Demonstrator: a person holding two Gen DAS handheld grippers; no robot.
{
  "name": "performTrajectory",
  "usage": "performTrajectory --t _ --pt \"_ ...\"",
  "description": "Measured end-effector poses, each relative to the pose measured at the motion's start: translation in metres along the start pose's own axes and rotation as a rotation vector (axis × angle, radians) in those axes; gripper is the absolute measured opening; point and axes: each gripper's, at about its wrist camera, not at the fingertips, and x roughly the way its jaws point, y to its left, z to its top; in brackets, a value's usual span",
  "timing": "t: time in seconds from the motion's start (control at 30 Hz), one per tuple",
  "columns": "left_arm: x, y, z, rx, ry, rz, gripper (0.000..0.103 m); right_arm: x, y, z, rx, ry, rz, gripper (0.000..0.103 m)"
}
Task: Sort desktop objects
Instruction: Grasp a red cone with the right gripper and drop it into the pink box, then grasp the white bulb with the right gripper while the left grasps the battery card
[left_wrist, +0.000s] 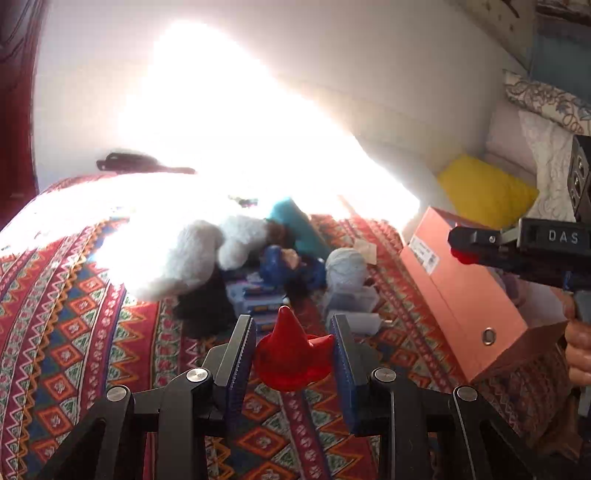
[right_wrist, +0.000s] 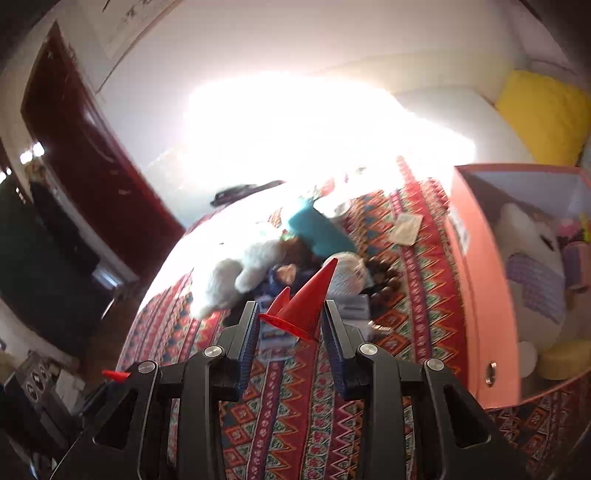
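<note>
In the left wrist view my left gripper (left_wrist: 293, 319) is shut on a small red cone (left_wrist: 291, 350), which stands tip up between the blue pads above the patterned cloth. My right gripper (right_wrist: 290, 303) is shut on another red cone (right_wrist: 308, 301), tilted with its tip to the upper right. A second red tip (right_wrist: 280, 297) shows just behind that cone. The right gripper (left_wrist: 456, 240) also appears at the right of the left wrist view, over the orange box (left_wrist: 461, 295), with red at its tip. The left gripper (right_wrist: 118, 373) sits low at the left of the right wrist view.
A pile lies ahead on the red patterned cloth (left_wrist: 74, 314): a white plush (left_wrist: 192, 254), a teal object (right_wrist: 317, 229), blue packs (left_wrist: 258, 299), a pale ball (left_wrist: 345, 269) and brown beads (right_wrist: 384, 275). The open orange box (right_wrist: 480, 277) holds a plush toy (right_wrist: 532, 258). Strong glare hides the far side.
</note>
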Motion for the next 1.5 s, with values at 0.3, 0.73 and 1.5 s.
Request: performTrajectory --t 0.3,0.73,1.5 --pt "0.019 -0.106 0.049 0.080 -0.060 -0.200 0.034 -0.147 -0.044 0.043 0.054 -0.396 -0.257 0.036" --pt "0.113 -0.287 0.066 0.288 0.058 -0.388 0.035 -0.134 -0.200 0.050 0.381 -0.369 -0.333 0.037" --pt "0.089 -0.159 0.051 0.189 0.037 -0.088 0.096 -0.020 -0.100 0.050 0.166 -0.106 -0.097 0.094"
